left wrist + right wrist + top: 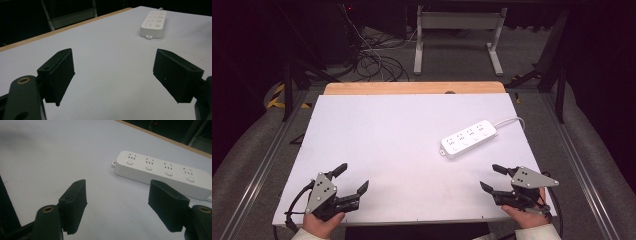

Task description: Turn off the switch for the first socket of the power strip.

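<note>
A white power strip (469,138) with several sockets and round buttons lies flat on the right half of the white table (387,140), its white cord (511,120) running off toward the right edge. My left gripper (352,178) rests near the front left corner, open, nothing between its jaws; its own view has the power strip (153,24) far ahead to the right. My right gripper (493,178) rests near the front right corner, open and empty, a short way in front of the power strip (160,173), which lies just beyond its jaws.
A wooden strip (412,88) borders the table's far edge. Beyond it on the floor are tangled cables (372,60) and the white legs of another table (457,35). Metal rails (267,160) run along both sides.
</note>
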